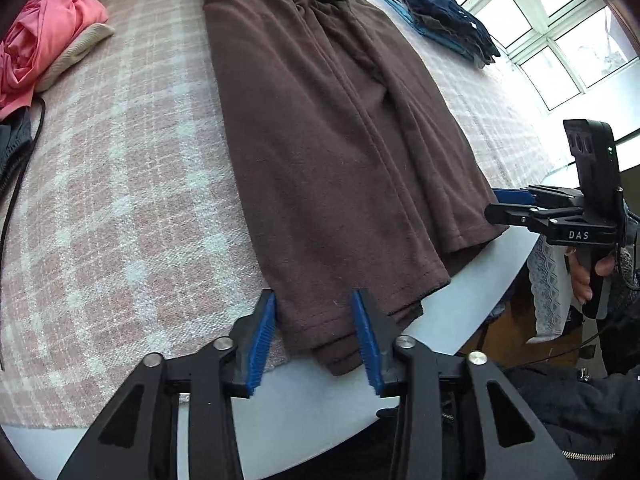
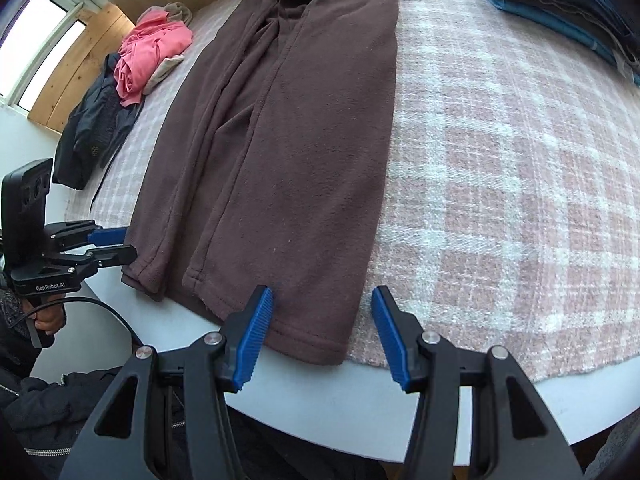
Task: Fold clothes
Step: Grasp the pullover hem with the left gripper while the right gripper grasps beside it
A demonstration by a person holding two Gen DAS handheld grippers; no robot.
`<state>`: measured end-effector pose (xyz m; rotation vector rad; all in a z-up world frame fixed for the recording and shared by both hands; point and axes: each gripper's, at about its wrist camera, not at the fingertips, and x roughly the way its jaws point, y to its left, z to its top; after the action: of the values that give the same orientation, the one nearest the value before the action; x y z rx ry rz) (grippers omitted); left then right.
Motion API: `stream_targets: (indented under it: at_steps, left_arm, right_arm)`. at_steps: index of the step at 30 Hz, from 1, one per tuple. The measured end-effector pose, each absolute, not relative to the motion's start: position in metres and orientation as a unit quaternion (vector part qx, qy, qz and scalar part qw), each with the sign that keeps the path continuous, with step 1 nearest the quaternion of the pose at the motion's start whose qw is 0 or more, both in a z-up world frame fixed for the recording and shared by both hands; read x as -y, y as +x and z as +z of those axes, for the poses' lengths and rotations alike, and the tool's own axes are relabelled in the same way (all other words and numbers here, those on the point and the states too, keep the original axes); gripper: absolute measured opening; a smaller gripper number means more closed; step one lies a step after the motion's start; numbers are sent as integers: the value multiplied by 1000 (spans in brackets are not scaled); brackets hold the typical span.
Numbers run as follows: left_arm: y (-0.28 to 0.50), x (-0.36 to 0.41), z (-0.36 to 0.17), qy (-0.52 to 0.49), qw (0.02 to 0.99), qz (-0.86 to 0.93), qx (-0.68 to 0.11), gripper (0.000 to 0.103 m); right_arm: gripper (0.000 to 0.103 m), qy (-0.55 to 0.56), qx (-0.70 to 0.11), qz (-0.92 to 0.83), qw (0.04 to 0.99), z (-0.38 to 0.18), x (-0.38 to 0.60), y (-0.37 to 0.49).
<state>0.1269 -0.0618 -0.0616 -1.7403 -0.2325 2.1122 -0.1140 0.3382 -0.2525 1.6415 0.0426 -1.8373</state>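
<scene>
A brown garment lies flat and long on a pink and white checked blanket that covers the white worktop. Its near hem hangs a little over the blanket's edge, close to the worktop's rim.

The left claw is partly open around one corner of the hem. The cloth sits between its blue pads, but they do not squeeze it. The right claw is open wider around the other corner and grips nothing.

A crumpled pink cloth and a dark jacket sit off to one side. A neat pile of dark blue clothes sits on the other side, near the window. A thin black cord lies on the blanket. Nothing lies on the brown garment.
</scene>
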Motion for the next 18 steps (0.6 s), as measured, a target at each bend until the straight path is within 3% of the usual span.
stream_targets:
  at_steps: [1,5,6,12,18]
  left_arm:
    - [127,61,-62,-620,198,755,81,19]
    - [128,57,-60,-615,207,757,72,12]
    - [128,57,-60,-615,210,757,73,11]
    - [126,65,-58,-613,219,750,118,7]
    - [114,76,-28,-585,244,749,191,6]
  right_arm:
    - [51,627,-21,-704,333,-252,-337,-114]
    - [48,611,-41,-702,363,-250,-333,-106]
    - [36,608,-38,-696,381,-250,-332,-104]
    - [15,622,23,-670,405,-256,-345,-111]
    - [13,616,110,-653,427,-234,-358,-117]
